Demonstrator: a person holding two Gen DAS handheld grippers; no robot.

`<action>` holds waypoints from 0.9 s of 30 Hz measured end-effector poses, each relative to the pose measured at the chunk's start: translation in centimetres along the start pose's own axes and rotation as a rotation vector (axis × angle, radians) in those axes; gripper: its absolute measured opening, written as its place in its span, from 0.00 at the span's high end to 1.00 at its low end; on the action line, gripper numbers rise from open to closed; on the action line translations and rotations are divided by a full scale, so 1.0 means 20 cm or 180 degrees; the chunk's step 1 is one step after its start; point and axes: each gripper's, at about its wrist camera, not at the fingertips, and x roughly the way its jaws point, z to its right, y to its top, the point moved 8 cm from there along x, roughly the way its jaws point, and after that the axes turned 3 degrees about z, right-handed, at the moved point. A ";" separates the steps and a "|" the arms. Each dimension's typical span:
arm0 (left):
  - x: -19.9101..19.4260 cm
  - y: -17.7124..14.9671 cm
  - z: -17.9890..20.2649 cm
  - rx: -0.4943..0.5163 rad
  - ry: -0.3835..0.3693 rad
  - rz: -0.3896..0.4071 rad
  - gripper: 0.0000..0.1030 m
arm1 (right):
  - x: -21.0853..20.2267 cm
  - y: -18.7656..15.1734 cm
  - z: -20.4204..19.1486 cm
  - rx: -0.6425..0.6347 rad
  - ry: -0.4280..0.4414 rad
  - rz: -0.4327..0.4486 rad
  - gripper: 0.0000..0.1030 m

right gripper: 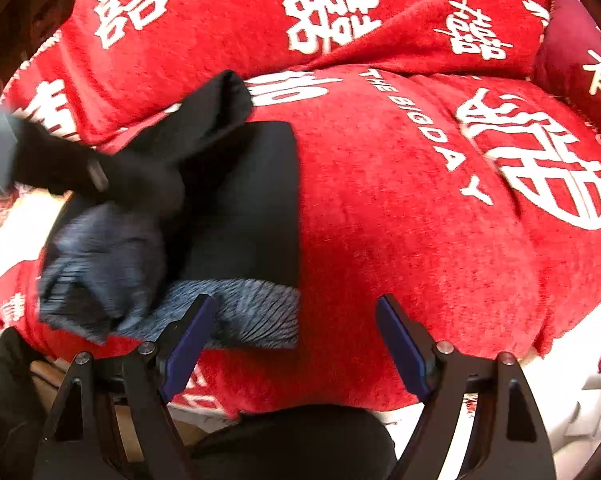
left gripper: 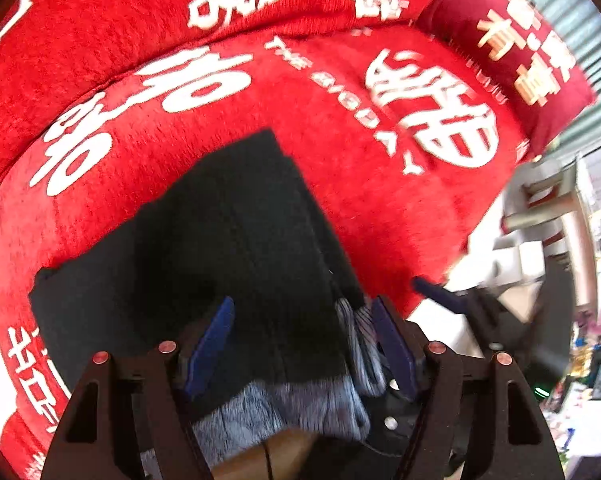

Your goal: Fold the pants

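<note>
Dark pants [left gripper: 236, 240], folded into a compact stack, lie on a red cover [left gripper: 380, 208] printed with white characters and the words "THE BIG DAY"; this cover serves as the landmark. The stack rests on the near part of the cover, close to its front edge, with a grey-blue ribbed waistband [left gripper: 284, 408] at the end nearest the camera. A dark red pillow [left gripper: 512, 52] sits at the far right corner of the cover.

Left hand-held gripper [left gripper: 304, 344]: jaws apart, the blue pads [left gripper: 210, 348] standing on either side of the waistband end of the pants; the pads do not visibly press on the fabric. No earlier view is given for comparison.

Right hand-held gripper [right gripper: 296, 344]: jaws spread wide and empty, poised above the cover's front edge, just right of the pants' waistband. Its left pad overlaps the waistband in the right wrist view; contact cannot be determined. In that view the upper layer of the pants appears bunched and motion-blurred at the left.
</note>
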 end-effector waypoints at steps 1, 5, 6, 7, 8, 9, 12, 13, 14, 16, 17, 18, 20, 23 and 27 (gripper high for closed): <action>-0.05 -0.01 -0.01 -0.0022 -0.0063 0.0055 0.30 | -0.01 0.00 -0.01 -0.0006 0.0035 0.0033 0.17; -0.20 -0.09 -0.21 -0.0151 0.0210 0.0393 0.07 | -0.10 -0.02 -0.02 0.0056 0.0429 0.0192 0.17; -0.22 -0.12 -0.29 -0.0210 0.0369 0.0481 0.07 | -0.12 -0.02 -0.02 0.0088 0.0513 0.0233 0.17; -0.21 -0.15 -0.35 -0.0268 0.0431 0.0486 0.07 | -0.13 -0.01 -0.02 0.0116 0.0565 0.0267 0.16; -0.19 -0.18 -0.42 -0.0381 0.0440 0.0443 0.07 | -0.14 0.00 -0.02 0.0156 0.0634 0.0301 0.14; -0.17 -0.22 -0.48 -0.0499 0.0433 0.0409 0.07 | -0.14 0.00 -0.03 0.0202 0.0712 0.0316 0.13; -0.12 -0.31 -0.63 -0.0696 0.0567 0.0353 0.07 | -0.11 0.03 -0.05 0.0377 0.0942 0.0287 0.13; -0.11 -0.33 -0.65 -0.0727 0.0621 0.0367 0.07 | -0.10 0.04 -0.05 0.0434 0.1006 0.0289 0.13; -0.09 -0.36 -0.69 -0.0766 0.0691 0.0372 0.07 | -0.10 0.05 -0.06 0.0479 0.1071 0.0296 0.13; -0.07 -0.39 -0.72 -0.0808 0.0742 0.0366 0.07 | -0.12 0.06 -0.05 0.0515 0.1097 0.0346 0.12; -0.04 -0.41 -0.74 -0.0815 0.0758 0.0364 0.07 | -0.13 0.07 -0.04 0.0552 0.1109 0.0386 0.11; -0.02 -0.42 -0.74 -0.0803 0.0771 0.0351 0.07 | -0.13 0.08 -0.03 0.0594 0.1122 0.0392 0.09; 0.02 -0.45 -0.75 -0.0776 0.0779 0.0319 0.07 | -0.10 0.09 -0.05 0.0615 0.1115 0.0325 0.08; 0.03 -0.46 -0.76 -0.0810 0.0753 0.0391 0.04 | -0.01 0.12 -0.12 0.0496 0.0988 0.0165 0.08; 0.05 -0.47 -0.78 -0.0886 0.0687 0.0390 0.01 | 0.09 0.12 -0.25 0.0305 0.0913 0.0013 0.13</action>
